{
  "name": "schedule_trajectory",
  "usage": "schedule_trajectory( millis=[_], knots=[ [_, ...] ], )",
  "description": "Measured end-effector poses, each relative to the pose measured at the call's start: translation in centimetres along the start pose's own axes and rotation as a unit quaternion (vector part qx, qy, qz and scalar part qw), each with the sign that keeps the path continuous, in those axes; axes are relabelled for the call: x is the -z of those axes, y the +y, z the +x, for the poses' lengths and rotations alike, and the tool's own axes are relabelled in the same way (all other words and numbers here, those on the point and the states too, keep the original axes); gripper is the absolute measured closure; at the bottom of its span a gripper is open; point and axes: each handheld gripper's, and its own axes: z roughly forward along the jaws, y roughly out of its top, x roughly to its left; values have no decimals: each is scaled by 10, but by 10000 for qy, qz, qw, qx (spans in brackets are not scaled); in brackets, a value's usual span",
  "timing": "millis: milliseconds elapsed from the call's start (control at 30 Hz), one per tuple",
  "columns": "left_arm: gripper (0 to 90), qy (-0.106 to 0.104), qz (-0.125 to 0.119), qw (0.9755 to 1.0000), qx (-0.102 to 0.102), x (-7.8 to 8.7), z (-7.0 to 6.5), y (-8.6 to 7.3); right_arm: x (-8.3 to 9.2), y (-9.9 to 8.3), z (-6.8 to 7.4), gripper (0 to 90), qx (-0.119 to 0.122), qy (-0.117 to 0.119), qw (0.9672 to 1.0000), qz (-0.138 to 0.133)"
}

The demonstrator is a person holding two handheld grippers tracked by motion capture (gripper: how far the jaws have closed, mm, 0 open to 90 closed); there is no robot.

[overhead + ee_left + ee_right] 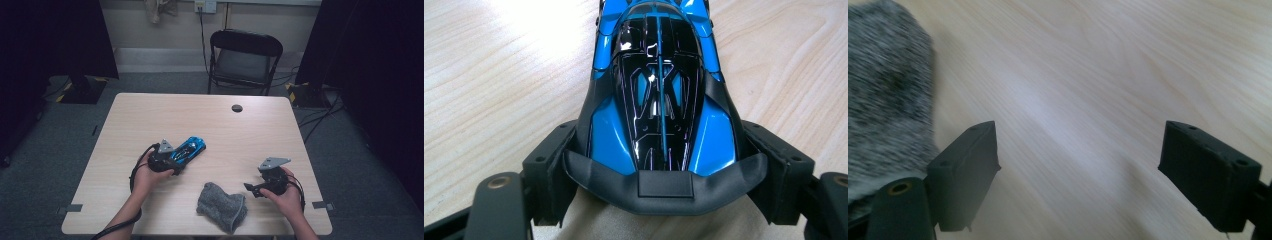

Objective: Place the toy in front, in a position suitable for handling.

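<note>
The blue toy race car (659, 100) is clamped at its rear between the jaws of the left hand-held gripper (664, 170) — resting on the worktop (240, 135). The right hand-held gripper (1078, 165) is held released, nothing between its jaws — just beside the grey sock (221, 205).

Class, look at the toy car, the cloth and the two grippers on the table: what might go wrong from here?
1. The left gripper grips the car only at its tail, on glossy tapering sides; it may slip or swing if lifted.
2. The cloth lies near the table edge; a nudge may push it off.
3. The right gripper is open beside the cloth; a jaw may snag it.
</note>
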Motion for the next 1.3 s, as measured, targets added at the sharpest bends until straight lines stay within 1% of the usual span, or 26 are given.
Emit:
schedule_trajectory(
  millis=[67, 133, 200, 300, 367, 433, 500, 567, 600, 633, 667, 733, 833, 867, 933, 1000, 1067, 1100, 1167, 1233, 1300],
  knots=[
    [240, 1, -4, 10000, 5, 0, 0, 0, 0, 6, 6, 146, -7, 115, 9999, -65],
    [240, 1, -1, 10000, 1, 0, 0, 0, 0, 12, 13, 146, 5, 332, 9993, -172],
    [240, 0, 0, 10000, 2, 0, 0, 0, 0, 17, 21, 149, 57, 392, 9990, -202],
    [240, -1, -1, 10000, 1, 0, 0, 0, -2, 22, 34, 176, 30, 647, 9973, -334],
    [240, 0, -5, 10000, 6, 0, 0, 0, -3, 24, 41, 196, 33, 794, 9962, -355],
    [240, 0, -1, 10000, 2, 0, 0, 0, -6, 25, 49, 219, 148, 856, 9957, -325],
    [240, 0, 0, 10000, 0, 0, 0, 0, -10, 26, 57, 224, 177, 998, 9944, -301],
    [240, -1, 0, 10000, 0, 0, 0, 0, -15, 26, 64, 236, 278, 1037, 9938, -273],
    [240, 1, -1, 10000, 1, 0, 0, 0, -17, 26, 66, 262, 319, 1062, 9935, -255],
    [240, 2, -5, 10000, 4, 0, 0, 0, -18, 26, 68, 285, 325, 1138, 9926, -273],
    [240, -11, 7, 10000, 1, 0, 0, 0, -20, 25, 70, 290, 336, 1184, 9920, -272],
    [240, 0, -1, 10000, 1, 0, 0, 0, -21, 25, 72, 295, 376, 1198, 9918, -257],
    [240, 1, 1, 10000, 1, 0, 0, 0, -24, 24, 74, 301, 320, 1228, 9918, -181],
    [240, 0, -2, 10000, 10, 0, 0, 0, -25, 23, 75, 308, 320, 1258, 9914, -179],
    [240, 1, -1, 10000, 3, 0, 0, 0, -26, 23, 74, 315, 302, 1243, 9916, -174],
    [240, 1, 1, 10000, -1, 0, 0, 0, -24, 25, 72, 315, 200, 1280, 9913, -215],
    [240, 0, 2, 10000, -1, 0, 0, 0, -20, 29, 72, 310, 167, 1245, 9918, -252],
    [240, 0, 2, 10000, -2, 0, 0, 0, -17, 32, 72, 310, 149, 1269, 9914, -298],
    [240, 0, 2, 10000, -2, 0, 0, 0, -15, 35, 75, 305, 205, 1289, 9908, -351],
    [240, 0, 0, 10000, 1, 0, 0, 0, -16, 36, 80, 302, 306, 1321, 9903, -296],
    [240, 0, 2, 10000, 1, 0, 0, 0, -21, 34, 86, 302, 324, 1397, 9894, -218]
  ],
)
